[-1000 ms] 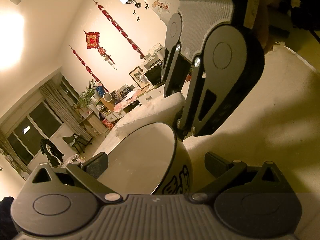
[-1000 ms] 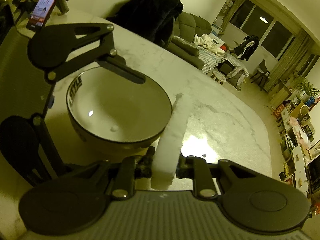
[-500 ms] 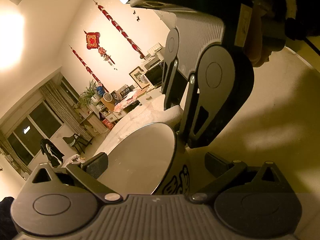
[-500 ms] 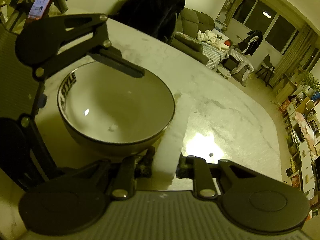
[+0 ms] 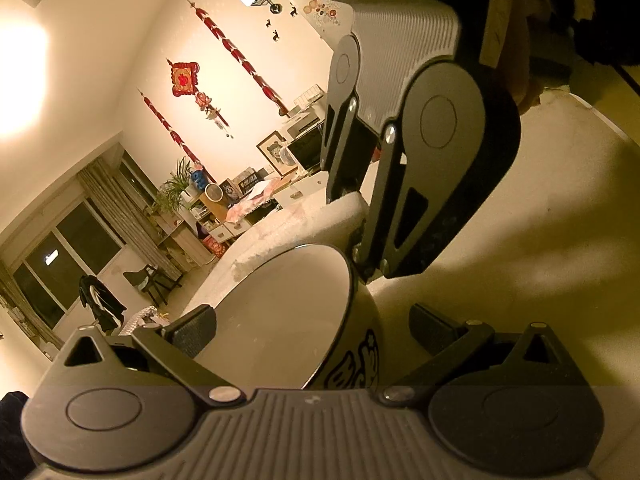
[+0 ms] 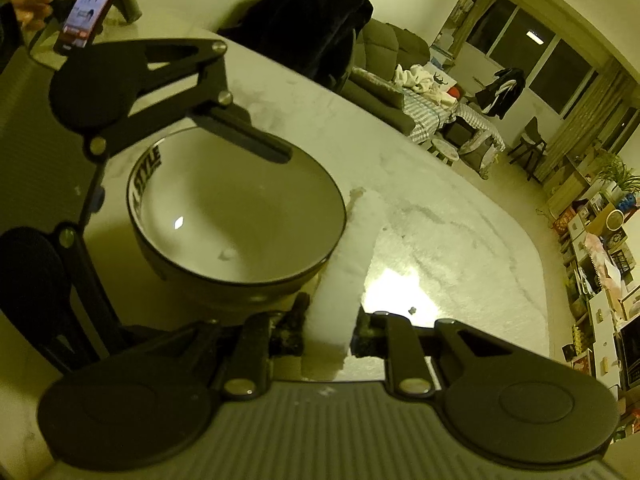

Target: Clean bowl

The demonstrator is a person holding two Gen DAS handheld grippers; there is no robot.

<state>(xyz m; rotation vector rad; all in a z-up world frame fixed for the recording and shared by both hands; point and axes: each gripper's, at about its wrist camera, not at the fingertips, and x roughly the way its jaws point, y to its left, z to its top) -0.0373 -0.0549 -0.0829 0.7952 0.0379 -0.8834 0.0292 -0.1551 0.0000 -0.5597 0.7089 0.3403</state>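
— Firstly, right gripper (image 6: 330, 334)?
— Clamped on white sponge (image 6: 344, 272), at bowl's four o'clock rim.
— Left gripper (image 5: 316, 326)?
— Jaws apart, straddling bowl (image 6: 236, 216) wall at ten o'clock.
— Bowl?
— Upright on marble table (image 6: 460, 248).

We've got a pretty lived-in living room around this marble tabletop (image 6: 460, 240), which fills the middle of the right wrist view with grey veining and a bright light glare on it. Top center there's a dark coat (image 6: 316, 20) heaped at the table's far edge, and behind it a grey sofa (image 6: 384, 52) with a pile of clothes. Upper left, a phone (image 6: 90, 4) with a lit screen is propped up. Big dark windows (image 6: 536, 56) with curtains sit upper right. In the left wrist view we can see red hanging decorations (image 5: 184, 78) on the wall upper center, plus a potted plant (image 5: 172, 192) and cluttered shelves mid-left.
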